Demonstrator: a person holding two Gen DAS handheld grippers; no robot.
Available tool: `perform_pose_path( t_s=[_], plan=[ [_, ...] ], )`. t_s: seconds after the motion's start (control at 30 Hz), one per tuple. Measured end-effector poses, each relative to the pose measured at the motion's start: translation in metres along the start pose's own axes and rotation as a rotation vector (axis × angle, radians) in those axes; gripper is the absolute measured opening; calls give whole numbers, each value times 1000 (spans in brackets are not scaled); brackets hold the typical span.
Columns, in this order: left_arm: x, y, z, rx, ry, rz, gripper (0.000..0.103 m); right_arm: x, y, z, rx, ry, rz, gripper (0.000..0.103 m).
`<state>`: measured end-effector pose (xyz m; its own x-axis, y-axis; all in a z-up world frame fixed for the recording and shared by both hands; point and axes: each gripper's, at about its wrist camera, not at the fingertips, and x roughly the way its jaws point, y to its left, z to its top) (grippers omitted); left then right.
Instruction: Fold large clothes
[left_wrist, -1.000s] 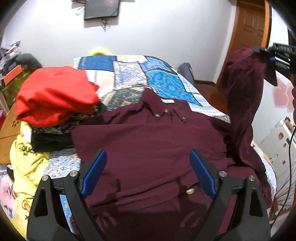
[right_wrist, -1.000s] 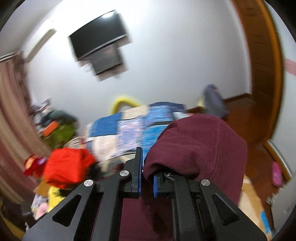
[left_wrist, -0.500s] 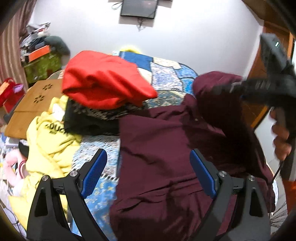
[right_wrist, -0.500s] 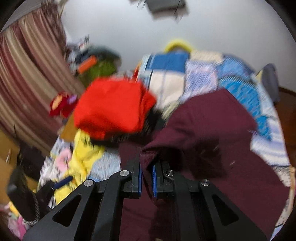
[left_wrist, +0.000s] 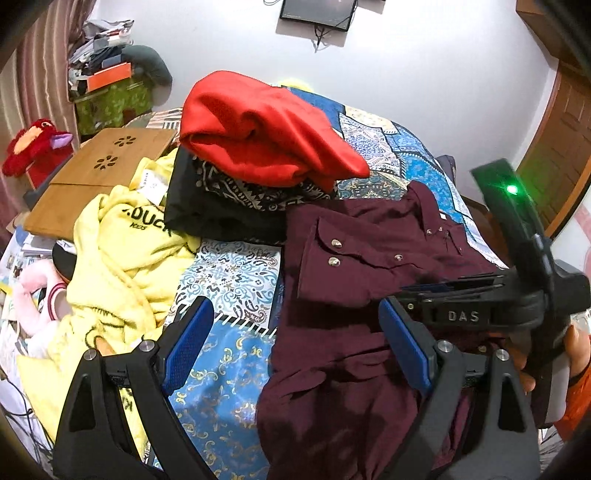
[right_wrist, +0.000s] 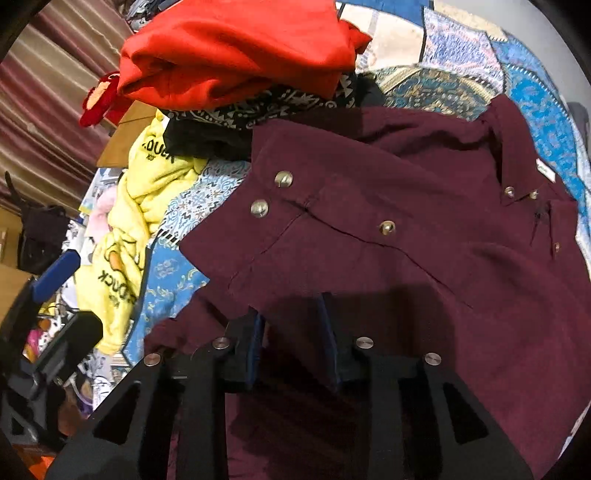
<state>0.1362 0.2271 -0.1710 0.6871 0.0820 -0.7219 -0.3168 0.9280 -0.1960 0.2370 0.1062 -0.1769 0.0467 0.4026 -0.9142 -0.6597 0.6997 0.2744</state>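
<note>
Shirt (right_wrist: 406, 221), maroon with metal buttons, lies spread on the bed (left_wrist: 229, 273), its sleeve (right_wrist: 295, 229) laid across the chest with the cuff toward the left edge. Just beyond its far-left corner sits a pile topped by a red garment (left_wrist: 266, 136), and a yellow garment (left_wrist: 122, 251) trails off the bed's left side.

The right gripper (right_wrist: 293, 328) hangs low over the near edge of the folded sleeve; its fingers have just been opening, and they now stand a little apart with maroon cloth lying between them, no longer pinched as far as I can judge. The left gripper (left_wrist: 295, 336) hovers above the shirt's near-left edge with its fingers spread wide, holding nothing.

To finish this step well, the right fingers should part fully before lifting, and rise straight, so the sleeve is not dragged back. The sleeve looks a bit rumpled near the cuff; smoothing it flat would likely keep later folds square. The left gripper is well placed to take the left sleeve or side next.
</note>
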Motion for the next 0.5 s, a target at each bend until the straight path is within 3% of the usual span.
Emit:
perform_pose_path(
  t_s=[0.17,0.27,0.37,0.5],
  plan=[
    [3,-1,1,-19,20,-29,91,-41,-14,-1,30,-80,67,27],
    [8,-1,2,-47,41,-66,91,-83,-27,-3,17,-176,42,30],
    [18,-5,5,-86,72,-123,91,-124,-42,-10,-3,-285,-35,42],
    [33,-9,8,-144,125,-206,91,-168,-71,-32,-20,-400,-192,46]
  ],
)
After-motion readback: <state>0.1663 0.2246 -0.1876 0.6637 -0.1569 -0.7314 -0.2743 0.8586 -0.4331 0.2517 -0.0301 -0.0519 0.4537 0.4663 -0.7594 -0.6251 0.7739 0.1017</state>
